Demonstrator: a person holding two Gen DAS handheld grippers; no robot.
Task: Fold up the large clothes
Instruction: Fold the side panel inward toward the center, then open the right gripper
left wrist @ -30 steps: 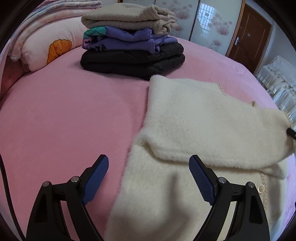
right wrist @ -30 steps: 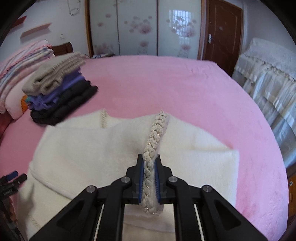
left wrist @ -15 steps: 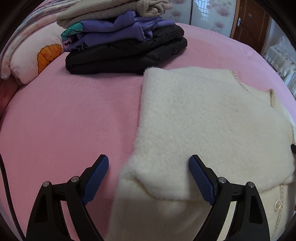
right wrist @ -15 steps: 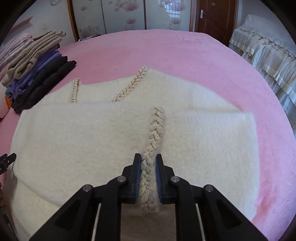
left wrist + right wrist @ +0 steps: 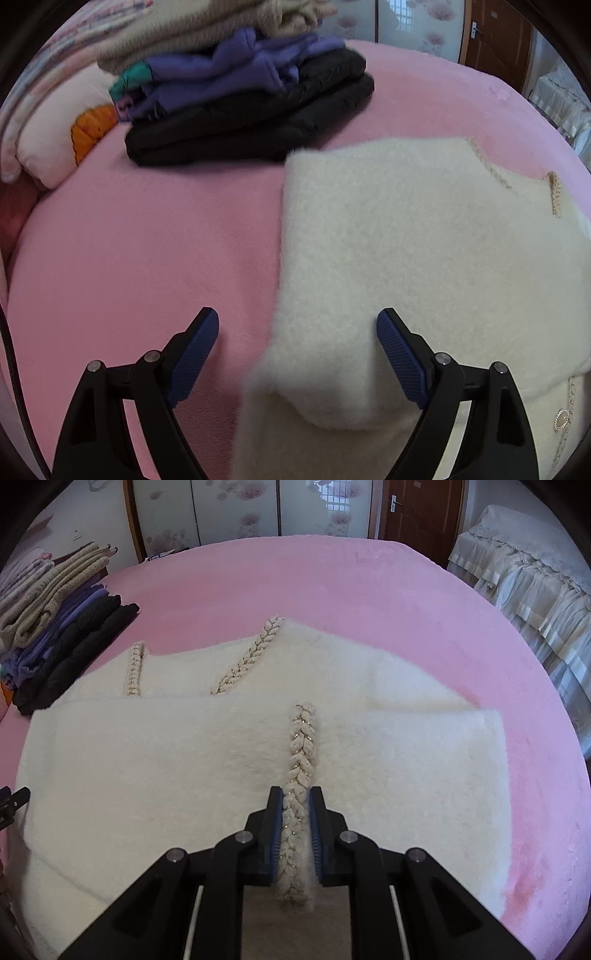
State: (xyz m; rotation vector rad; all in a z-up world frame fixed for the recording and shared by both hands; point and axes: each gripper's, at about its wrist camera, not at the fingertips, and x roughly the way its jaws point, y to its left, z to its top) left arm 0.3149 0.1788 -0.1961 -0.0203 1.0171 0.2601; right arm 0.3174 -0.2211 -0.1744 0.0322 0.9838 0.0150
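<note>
A fluffy cream cardigan (image 5: pixel 424 251) with braided trim lies on the pink bed, its lower part folded up over the body (image 5: pixel 221 760). My right gripper (image 5: pixel 297 797) is shut on the braided trim (image 5: pixel 301 746) at the folded edge, low over the garment. My left gripper (image 5: pixel 297 328) is open, its jaws standing to either side of the cardigan's left folded edge, with nothing held. The left gripper's tip shows at the far left of the right wrist view (image 5: pixel 14 801).
A stack of folded clothes (image 5: pixel 243 99), beige over purple over black, sits just beyond the cardigan's far left corner. Pillows (image 5: pixel 55 140) lie further left. The pink bedspread (image 5: pixel 369 602) stretches beyond. A second bed with a lace cover (image 5: pixel 535 590) stands right.
My right gripper has carried the trim edge forward and down, laying the fold flat on the cardigan. My left gripper has moved forward along the left edge, toward the stack.
</note>
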